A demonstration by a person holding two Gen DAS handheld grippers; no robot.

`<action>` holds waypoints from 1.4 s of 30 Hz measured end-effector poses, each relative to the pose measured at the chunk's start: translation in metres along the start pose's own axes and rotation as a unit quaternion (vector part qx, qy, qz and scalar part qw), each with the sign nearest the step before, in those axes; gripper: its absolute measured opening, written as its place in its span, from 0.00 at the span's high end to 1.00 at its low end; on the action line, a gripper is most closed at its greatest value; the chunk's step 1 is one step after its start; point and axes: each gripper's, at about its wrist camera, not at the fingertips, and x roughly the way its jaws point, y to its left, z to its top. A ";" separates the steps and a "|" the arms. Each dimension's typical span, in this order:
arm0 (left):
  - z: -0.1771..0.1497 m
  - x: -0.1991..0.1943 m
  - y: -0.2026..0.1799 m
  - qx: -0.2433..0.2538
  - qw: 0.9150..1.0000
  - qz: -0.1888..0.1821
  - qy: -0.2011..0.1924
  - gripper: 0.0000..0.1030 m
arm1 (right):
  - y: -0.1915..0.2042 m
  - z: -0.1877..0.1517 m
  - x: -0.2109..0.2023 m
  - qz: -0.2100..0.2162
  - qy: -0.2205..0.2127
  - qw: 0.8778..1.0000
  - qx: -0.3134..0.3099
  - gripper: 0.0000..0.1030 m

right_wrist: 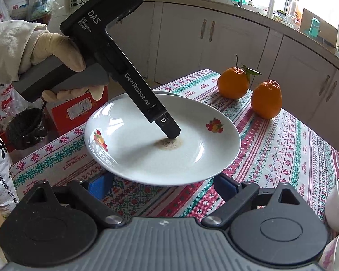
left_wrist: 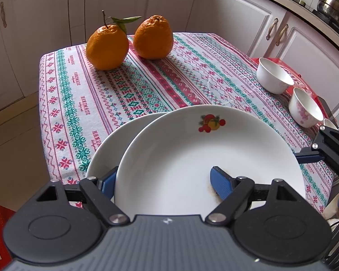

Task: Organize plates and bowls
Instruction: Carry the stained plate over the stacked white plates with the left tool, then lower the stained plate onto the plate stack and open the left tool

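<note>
Lower plate [left_wrist: 108, 144] mostly hidden beneath upper plate [left_wrist: 192, 153]

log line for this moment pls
left gripper: shut on fruit-print plate, tilted over second plate | right gripper: open, by its near rim

White plate [right_wrist: 147, 155] tilted above patterned tablecloth [right_wrist: 282, 153], left gripper [right_wrist: 169, 133] gripping it, two oranges [right_wrist: 232, 83] behind

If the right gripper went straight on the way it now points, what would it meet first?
Probably the near rim of the fruit-print plate, tilted up in the left gripper. The right gripper has open jaws just below that rim, so it might slip beneath onto the tablecloth; depth is unclear.
</note>
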 end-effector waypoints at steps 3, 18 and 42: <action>-0.001 0.001 0.002 0.000 1.000 0.003 0.004 0.19 | 0.000 0.001 0.001 0.002 0.000 1.000 0.001 0.05; -0.003 -0.008 0.005 0.003 1.000 0.012 0.006 0.19 | -0.001 0.002 0.007 0.013 0.001 1.000 0.001 0.05; -0.006 -0.029 0.009 -0.022 0.999 0.025 0.003 0.19 | -0.010 -0.001 0.014 0.065 -0.008 0.997 0.035 0.05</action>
